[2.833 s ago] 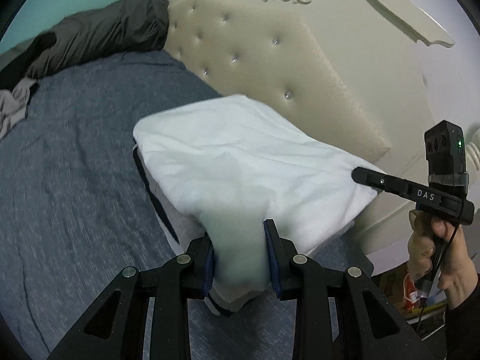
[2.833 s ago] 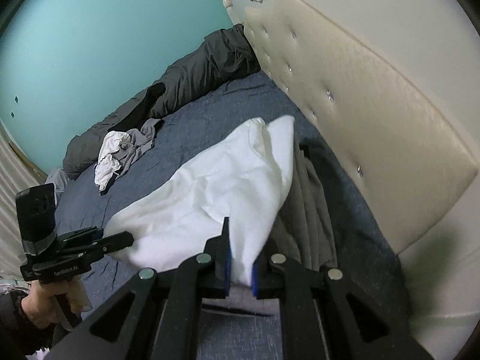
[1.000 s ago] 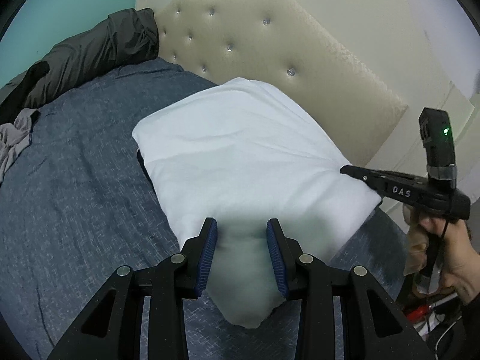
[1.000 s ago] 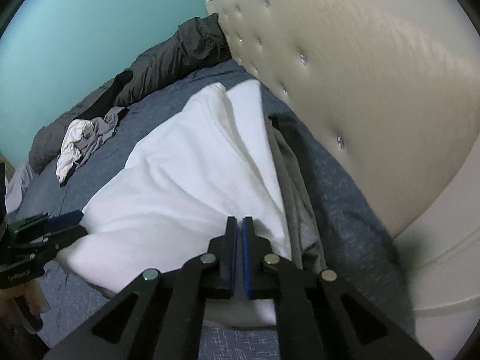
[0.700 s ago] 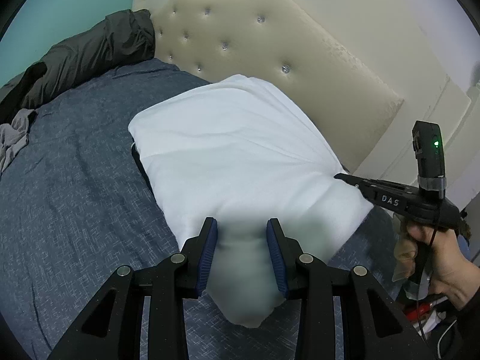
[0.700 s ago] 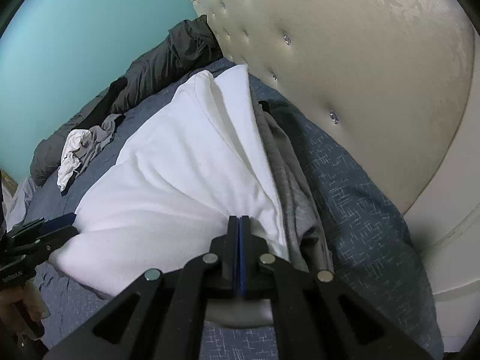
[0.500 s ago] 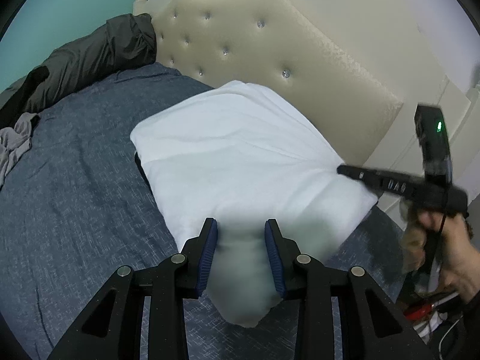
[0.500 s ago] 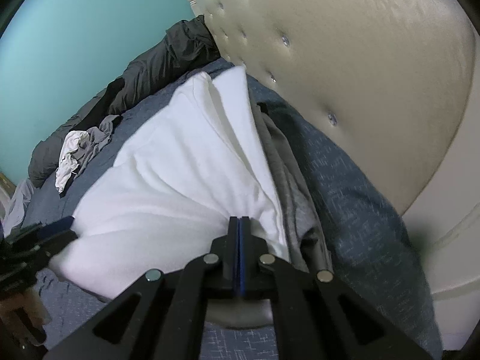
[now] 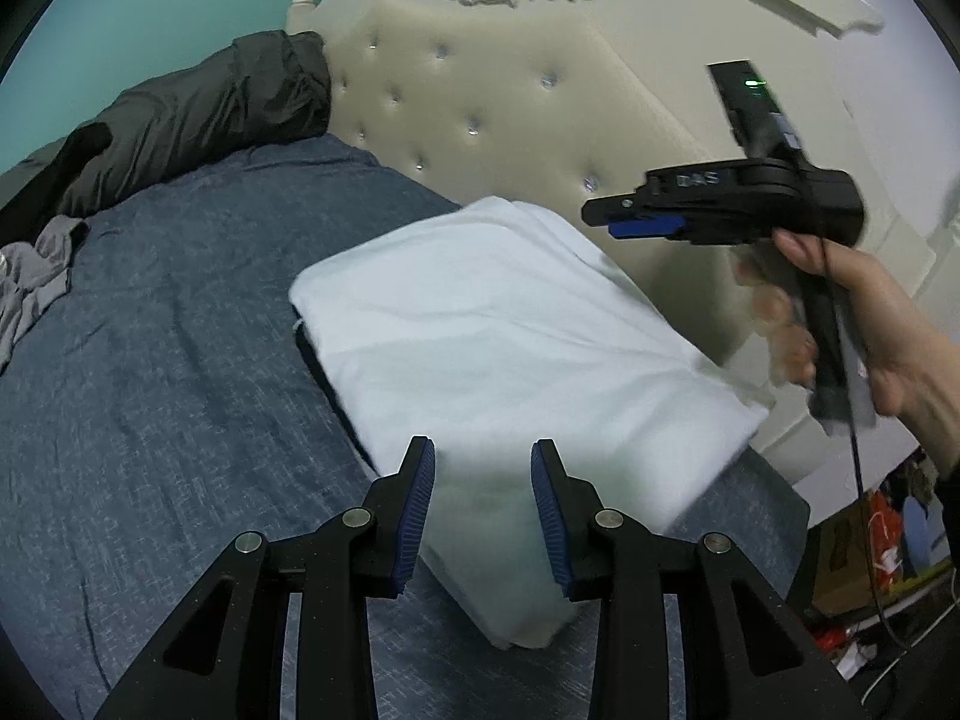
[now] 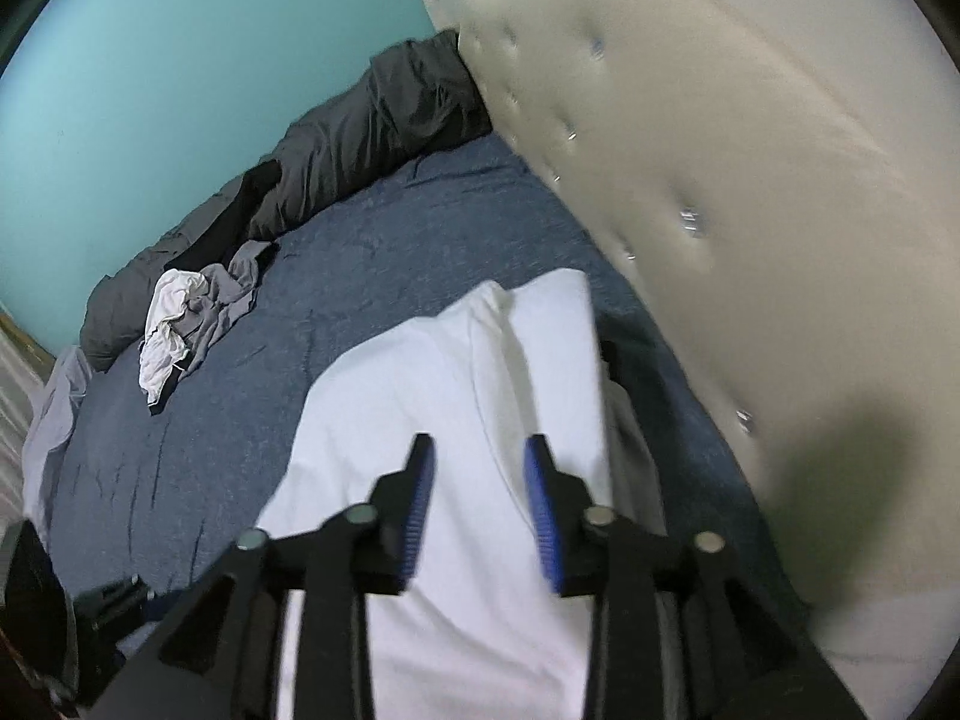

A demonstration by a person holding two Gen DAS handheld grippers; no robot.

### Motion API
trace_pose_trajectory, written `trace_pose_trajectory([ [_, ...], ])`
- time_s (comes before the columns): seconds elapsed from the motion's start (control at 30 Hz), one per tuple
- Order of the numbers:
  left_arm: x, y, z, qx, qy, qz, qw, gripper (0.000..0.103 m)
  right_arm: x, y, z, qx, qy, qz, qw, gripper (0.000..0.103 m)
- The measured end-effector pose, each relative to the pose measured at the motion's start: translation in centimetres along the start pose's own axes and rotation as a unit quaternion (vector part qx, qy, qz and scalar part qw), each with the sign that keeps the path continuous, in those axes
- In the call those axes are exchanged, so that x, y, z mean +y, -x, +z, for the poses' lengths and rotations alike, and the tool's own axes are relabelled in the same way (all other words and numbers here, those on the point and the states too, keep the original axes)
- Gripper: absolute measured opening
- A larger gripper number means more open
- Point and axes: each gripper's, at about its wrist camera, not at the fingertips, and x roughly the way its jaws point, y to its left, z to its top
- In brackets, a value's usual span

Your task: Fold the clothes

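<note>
**Both grippers let go over a folded white garment**

Left gripper (image 9: 483, 510) stands with its fingers apart, a corner of the white garment (image 9: 498, 330) lying loose between them. Right gripper (image 10: 477, 510) hangs spread and empty above the same cloth. Ahead of both, the garment lies as a flat folded rectangle atop other folded clothes, beside the headboard (image 9: 480, 96) on the blue bedspread (image 9: 168, 372). Judging by this, a fold looks complete; crumpled clothes (image 10: 192, 318) further off could come next.

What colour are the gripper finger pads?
Blue, ribbed pads on black fingers; clearest in the left wrist view.
</note>
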Motion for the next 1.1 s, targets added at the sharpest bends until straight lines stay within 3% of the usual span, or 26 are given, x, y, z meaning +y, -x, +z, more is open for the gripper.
trace_pose_trajectory([
  [0.27, 1.4, -1.2, -0.9, 0.006, -0.002, -0.010, 0.9999, 0.037, -0.3, -5.0, 4.0, 0.033, -0.023, -0.006, 0.999, 0.035],
  [0.37, 1.4, -1.3, -1.2, 0.002, -0.004, -0.012, 0.9999, 0.037, -0.3, -7.1, 4.5, 0.060, -0.015, -0.020, 0.998, 0.013],
  [0.47, 1.3, -1.4, -1.4, -0.001, -0.005, -0.015, 0.9999, 0.037, -0.4, -8.1, 4.7, 0.058, -0.013, -0.022, 0.998, 0.001],
  [0.6, 1.4, -1.6, -1.4, -0.003, 0.000, -0.019, 0.9998, 0.037, -1.8, -8.3, 4.6, 0.044, -0.029, -0.060, 0.997, 0.001],
  [0.73, 1.2, -1.6, -1.4, -0.003, 0.000, -0.017, 0.9999, 0.037, -2.8, -8.6, 4.3, 0.045, -0.043, -0.072, 0.995, 0.001],
  [1.1, 0.7, -1.4, -1.2, -0.001, -0.009, 0.000, 1.0000, 0.037, -0.9, -2.9, 3.2, 0.003, 0.004, -0.020, 1.000, 0.002],
])
